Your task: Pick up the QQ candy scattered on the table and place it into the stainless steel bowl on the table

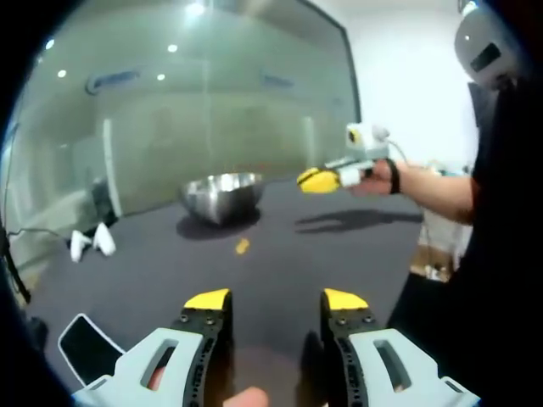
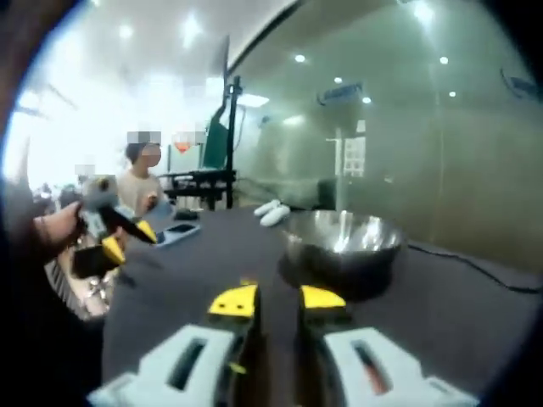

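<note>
While the left gripper (image 1: 276, 298) hovers wide open, one yellow candy (image 1: 242, 246) lies straight ahead — before the bowl (image 1: 222, 194); the right gripper (image 2: 277, 300) stands narrow, empty.

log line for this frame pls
left hand-held gripper: open, empty | right hand-held gripper: nearly closed, above table | bowl: upright | candy: on table

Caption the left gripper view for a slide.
Open left gripper faces a yellow candy before the steel bowl; right gripper hovers nearby.
</note>
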The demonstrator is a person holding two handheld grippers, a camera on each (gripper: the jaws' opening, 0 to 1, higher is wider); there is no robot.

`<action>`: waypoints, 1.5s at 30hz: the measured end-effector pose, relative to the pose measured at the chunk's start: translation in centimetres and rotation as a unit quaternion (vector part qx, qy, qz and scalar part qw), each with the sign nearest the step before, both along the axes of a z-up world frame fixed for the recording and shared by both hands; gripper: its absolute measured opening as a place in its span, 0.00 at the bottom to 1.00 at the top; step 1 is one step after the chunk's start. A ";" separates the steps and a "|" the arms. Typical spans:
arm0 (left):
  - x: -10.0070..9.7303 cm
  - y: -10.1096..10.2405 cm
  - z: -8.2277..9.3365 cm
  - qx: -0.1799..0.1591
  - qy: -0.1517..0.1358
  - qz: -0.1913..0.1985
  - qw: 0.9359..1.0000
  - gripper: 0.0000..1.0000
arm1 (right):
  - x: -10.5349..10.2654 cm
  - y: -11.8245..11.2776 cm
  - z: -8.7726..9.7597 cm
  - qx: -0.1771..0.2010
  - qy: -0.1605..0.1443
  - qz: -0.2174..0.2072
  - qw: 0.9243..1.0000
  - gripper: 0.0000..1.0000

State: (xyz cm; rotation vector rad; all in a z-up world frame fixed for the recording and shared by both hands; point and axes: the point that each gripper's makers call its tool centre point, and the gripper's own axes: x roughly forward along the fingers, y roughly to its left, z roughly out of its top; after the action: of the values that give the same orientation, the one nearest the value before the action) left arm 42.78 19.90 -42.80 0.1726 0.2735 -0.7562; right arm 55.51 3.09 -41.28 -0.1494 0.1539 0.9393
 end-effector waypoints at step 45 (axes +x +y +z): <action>-1.0 1.7 0.4 0.007 -0.003 0.018 1.000 0.42 | 4.0 11.4 -6.7 -0.070 0.055 0.072 0.993 0.16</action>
State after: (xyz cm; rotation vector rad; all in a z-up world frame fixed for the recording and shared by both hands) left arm 41.80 21.61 -42.40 0.1828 0.2764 -0.7178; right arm 59.55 14.52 -47.97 -0.2411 0.3145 1.0807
